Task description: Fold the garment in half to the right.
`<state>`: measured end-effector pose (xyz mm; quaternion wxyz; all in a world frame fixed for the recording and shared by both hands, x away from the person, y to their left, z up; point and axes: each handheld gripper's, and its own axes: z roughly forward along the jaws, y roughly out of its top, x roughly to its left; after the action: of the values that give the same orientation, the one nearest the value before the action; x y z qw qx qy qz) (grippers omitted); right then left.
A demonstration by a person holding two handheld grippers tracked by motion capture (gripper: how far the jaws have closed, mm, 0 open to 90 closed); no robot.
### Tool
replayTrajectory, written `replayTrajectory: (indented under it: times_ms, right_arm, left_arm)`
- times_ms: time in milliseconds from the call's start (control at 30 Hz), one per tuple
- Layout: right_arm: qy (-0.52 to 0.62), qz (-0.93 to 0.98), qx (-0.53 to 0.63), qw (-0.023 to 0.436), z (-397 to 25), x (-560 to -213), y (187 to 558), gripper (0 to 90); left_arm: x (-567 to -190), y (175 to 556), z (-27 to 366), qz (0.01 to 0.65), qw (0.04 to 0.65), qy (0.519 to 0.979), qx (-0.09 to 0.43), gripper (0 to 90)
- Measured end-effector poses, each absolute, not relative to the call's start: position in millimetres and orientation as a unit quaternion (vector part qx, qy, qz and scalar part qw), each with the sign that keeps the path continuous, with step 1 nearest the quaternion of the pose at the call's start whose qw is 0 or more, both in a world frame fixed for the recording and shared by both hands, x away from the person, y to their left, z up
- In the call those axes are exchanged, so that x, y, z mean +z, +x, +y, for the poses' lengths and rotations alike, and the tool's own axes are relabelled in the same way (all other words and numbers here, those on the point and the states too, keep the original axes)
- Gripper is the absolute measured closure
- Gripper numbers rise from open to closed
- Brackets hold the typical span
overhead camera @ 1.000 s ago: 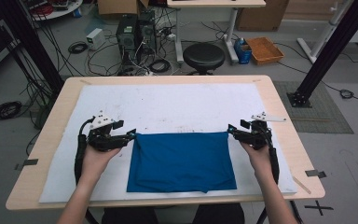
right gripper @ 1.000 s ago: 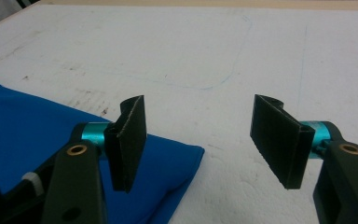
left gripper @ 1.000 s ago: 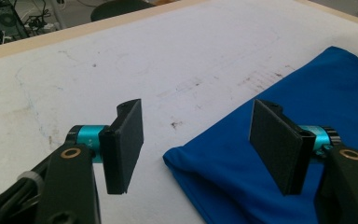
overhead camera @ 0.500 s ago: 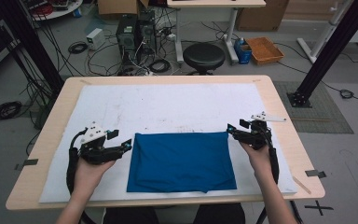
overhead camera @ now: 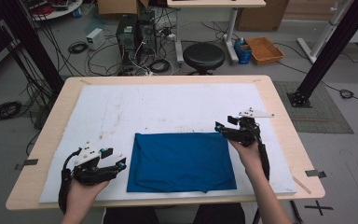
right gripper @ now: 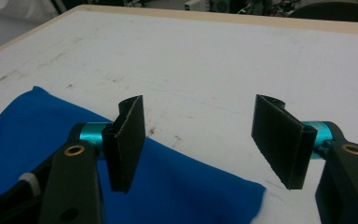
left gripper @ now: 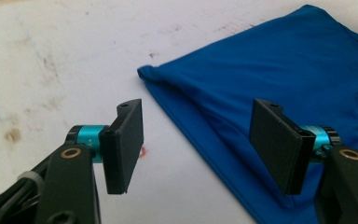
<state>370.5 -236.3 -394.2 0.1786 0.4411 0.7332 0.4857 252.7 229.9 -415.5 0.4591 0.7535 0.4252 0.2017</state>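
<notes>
A folded blue cloth [overhead camera: 182, 161] lies flat on the white mat [overhead camera: 168, 109] near the table's front edge. My left gripper [overhead camera: 119, 164] is open at the cloth's near left side, just off its edge. In the left gripper view the cloth [left gripper: 279, 88] runs from the middle to the right, its edge passing between the open jaws of my left gripper [left gripper: 205, 147]. My right gripper [overhead camera: 220, 128] is open at the cloth's far right corner. In the right gripper view that blue corner [right gripper: 186, 186] lies under the spread jaws of my right gripper [right gripper: 205, 140].
The mat covers most of a wooden table [overhead camera: 279, 107]. Beyond the table are a black stool [overhead camera: 204, 56], computer towers [overhead camera: 133, 32] with floor cables and a small crate [overhead camera: 264, 50]. A black frame post [overhead camera: 326, 51] stands at the right.
My left gripper has moved from the cloth's far left corner toward the near left side and the table's front edge. The right gripper has stayed at the far right corner.
</notes>
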Motion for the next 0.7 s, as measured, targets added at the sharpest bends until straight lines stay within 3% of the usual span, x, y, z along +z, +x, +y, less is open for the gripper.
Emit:
replayTrajectory:
  times_ms: [700]
  right_arm:
    - [0.363, 0.784, 0.482, 0.147, -140, -393, 383, 35.3]
  left_arm:
    - [-431, 246, 206, 0.470, 0.453, 0.745, 0.138, 35.9]
